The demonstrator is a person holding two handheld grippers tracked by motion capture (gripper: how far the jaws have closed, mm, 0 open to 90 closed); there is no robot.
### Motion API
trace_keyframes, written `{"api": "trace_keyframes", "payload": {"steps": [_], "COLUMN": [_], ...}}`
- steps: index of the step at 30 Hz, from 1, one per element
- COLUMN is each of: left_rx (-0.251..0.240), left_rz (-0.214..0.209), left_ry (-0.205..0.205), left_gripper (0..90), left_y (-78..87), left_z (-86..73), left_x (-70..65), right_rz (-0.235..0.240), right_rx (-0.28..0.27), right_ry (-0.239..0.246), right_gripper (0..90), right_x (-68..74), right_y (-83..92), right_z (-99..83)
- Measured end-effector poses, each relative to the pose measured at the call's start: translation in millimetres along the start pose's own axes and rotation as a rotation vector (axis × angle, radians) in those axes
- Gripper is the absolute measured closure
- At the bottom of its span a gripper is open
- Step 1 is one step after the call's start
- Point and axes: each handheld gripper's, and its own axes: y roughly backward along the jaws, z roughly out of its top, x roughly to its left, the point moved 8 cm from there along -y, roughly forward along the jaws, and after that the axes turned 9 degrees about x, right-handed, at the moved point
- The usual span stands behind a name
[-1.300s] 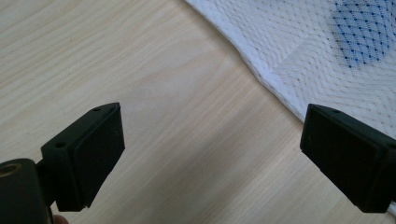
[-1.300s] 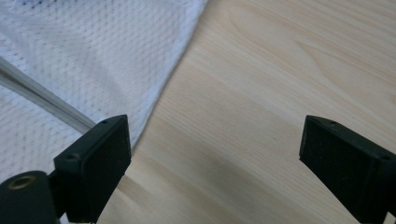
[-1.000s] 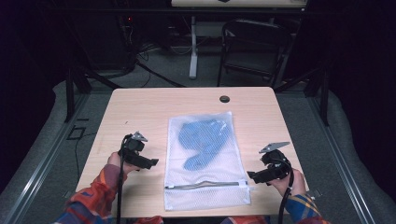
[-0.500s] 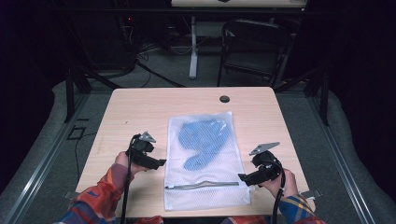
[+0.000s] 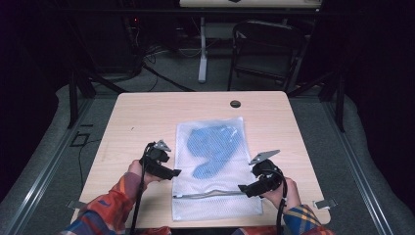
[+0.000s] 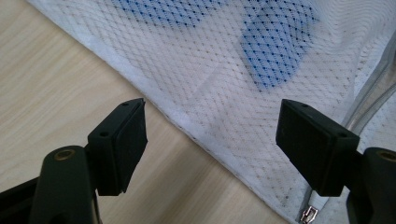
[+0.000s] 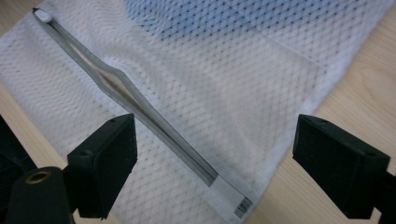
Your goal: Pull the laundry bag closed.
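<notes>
On pale wooden table (image 5: pixel 147 117), mesh bag (image 5: pixel 215 205) (dark room)

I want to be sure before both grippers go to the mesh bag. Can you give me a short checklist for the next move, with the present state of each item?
1. Left gripper open, nothing between the jaws: ok; they have just been closing a little.
2. Right gripper open, nothing held: ok.
3. Mesh bag lies flat on the table: ok.
4. Zipper in view ahead of the right gripper: ok.
5. Zipper fully shut: not ok; a short gap bulges open along it.
6. Blue cloth inside the bag, away from the zipper: ok.
7. Zipper pull reachable by the left gripper: cannot tell.
</notes>
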Motion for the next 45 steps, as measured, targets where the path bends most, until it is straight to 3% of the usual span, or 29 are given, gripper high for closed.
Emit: {"api": "trace_keyframes", "payload": {"steps": [7, 24, 27, 33, 45], "left_rx": [0.007, 0.03, 0.058, 0.055, 0.054], "left_rz": [-0.03, -0.069, -0.076, -0.098, -0.155], "left_ry": [-0.009, -0.023, -0.039, -0.045, -0.052], "left_gripper": [26.4, 32.4, 36.4, 42.4, 54.1], "left_y": [-3.8, -5.9, -9.2, -9.4, -10.3], "left_z": [0.0, -4.7, -8.0, -8.3, -10.3], "left_x": [-4.0, -8.1, -12.4, -13.9, -16.8], "right_rz": [0.029, 0.073, 0.08, 0.086, 0.113], "right_rx": [0.008, 0.03, 0.041, 0.048, 0.075], "right_ry": [0.05, 0.128, 0.151, 0.161, 0.225], "right_gripper": [14.8, 17.6, 19.8, 22.0, 36.3], "right_x": [21.9, 53.8, 60.6, 68.8, 87.7], "right_y": [-9.7, -29.2, -33.7, -40.1, -55.3], "right_z": [12.6, 35.0, 39.0, 44.0, 52.6]}}
